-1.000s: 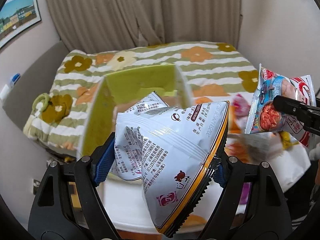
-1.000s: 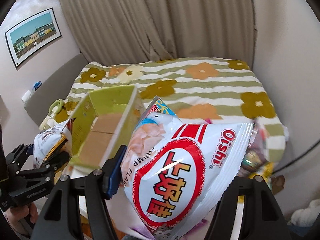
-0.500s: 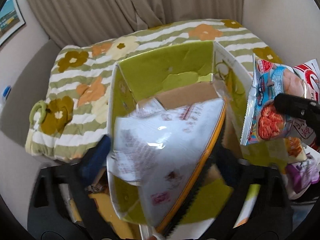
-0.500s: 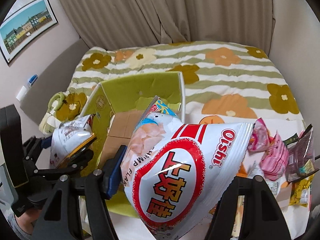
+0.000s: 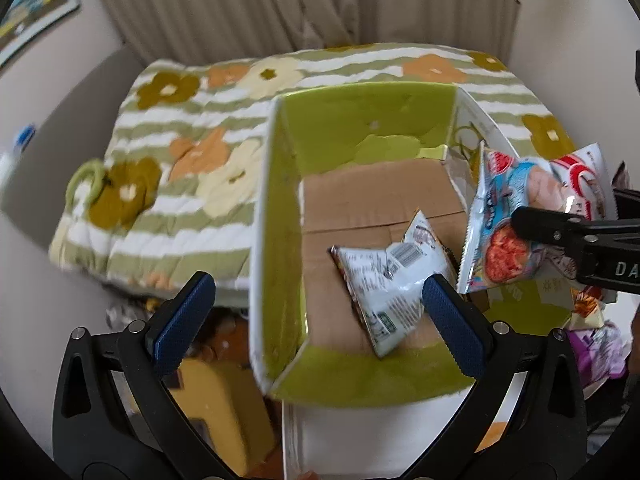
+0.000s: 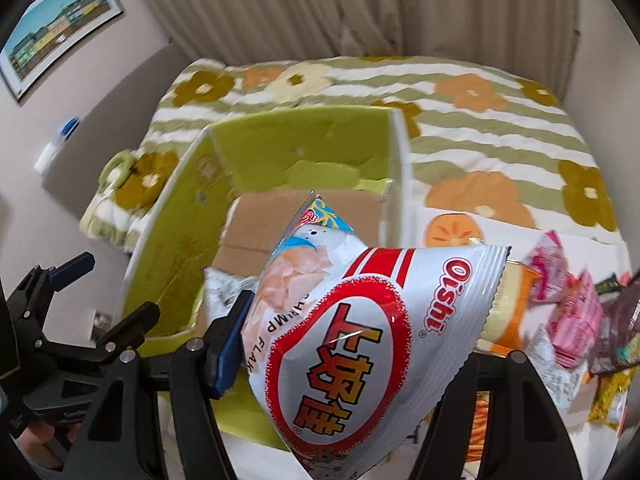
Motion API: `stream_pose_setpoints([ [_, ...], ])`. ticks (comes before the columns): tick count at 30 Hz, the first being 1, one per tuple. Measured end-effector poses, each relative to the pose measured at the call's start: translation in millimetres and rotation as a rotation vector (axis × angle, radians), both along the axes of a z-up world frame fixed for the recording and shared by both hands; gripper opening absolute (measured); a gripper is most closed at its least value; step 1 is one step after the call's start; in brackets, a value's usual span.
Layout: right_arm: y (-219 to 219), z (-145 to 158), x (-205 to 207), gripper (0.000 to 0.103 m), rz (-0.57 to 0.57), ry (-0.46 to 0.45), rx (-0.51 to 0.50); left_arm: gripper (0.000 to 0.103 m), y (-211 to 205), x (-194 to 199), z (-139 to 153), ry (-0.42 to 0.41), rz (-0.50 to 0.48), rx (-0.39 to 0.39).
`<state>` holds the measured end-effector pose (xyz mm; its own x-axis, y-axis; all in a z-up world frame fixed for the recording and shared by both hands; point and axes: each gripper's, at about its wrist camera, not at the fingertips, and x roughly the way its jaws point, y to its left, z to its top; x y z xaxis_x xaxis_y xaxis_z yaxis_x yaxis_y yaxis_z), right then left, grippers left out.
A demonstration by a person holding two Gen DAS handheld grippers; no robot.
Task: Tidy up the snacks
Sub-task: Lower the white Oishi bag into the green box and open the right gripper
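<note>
A green-lined cardboard box [image 5: 280,208] stands open on the table; it also shows in the right wrist view [image 6: 256,148]. A silver snack bag [image 5: 388,280] lies on the box's brown floor. My left gripper [image 5: 316,316] is open and empty above the box's near left corner. My right gripper [image 6: 344,344] is shut on a white and red Oishi shrimp flakes bag [image 6: 360,340] and holds it over the box's right wall. In the left wrist view that bag [image 5: 520,220] hangs at the right of the box.
A flowered striped quilt [image 5: 180,160] covers the bed behind the box. Several loose snack packets [image 6: 568,304] lie on the white table to the right. A yellow object [image 5: 216,412] sits below the table's left edge.
My left gripper opened and the silver bag dropped into the box. My right gripper moved with the Oishi bag closer over the box.
</note>
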<state>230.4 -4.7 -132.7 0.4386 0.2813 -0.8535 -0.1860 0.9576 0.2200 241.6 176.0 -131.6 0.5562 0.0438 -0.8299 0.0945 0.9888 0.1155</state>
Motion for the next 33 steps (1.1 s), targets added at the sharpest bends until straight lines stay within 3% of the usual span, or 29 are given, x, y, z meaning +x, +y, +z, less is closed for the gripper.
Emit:
stream_pose_setpoints([
  [7, 21, -1, 13, 0.066, 0.064, -0.04, -0.026, 0.103, 17, -2, 0, -0.006, 0.064, -0.015],
  [9, 23, 0, 16, 0.081, 0.053, -0.071, -0.035, 0.103, 18, -3, 0, -0.009, 0.069, -0.021],
  [10, 23, 1, 17, 0.096, 0.047, -0.087, -0.037, 0.103, 18, -4, 0, -0.01, 0.07, -0.021],
  [11, 23, 3, 16, 0.103, 0.04, -0.106, -0.034, 0.103, 19, -4, 0, -0.009, 0.07, -0.017],
  [14, 20, 5, 9, 0.103, 0.03, -0.142, -0.035, 0.103, 18, -4, -3, -0.001, 0.069, -0.008],
  [21, 17, 0, 1, 0.103, 0.03, -0.072, -0.073, 0.103, 16, -7, -7, 0.013, 0.056, -0.021],
  [33, 14, 23, -21, 0.103, -0.025, -0.106, -0.06, 0.103, 12, -22, 17, -0.033, 0.013, -0.023],
])
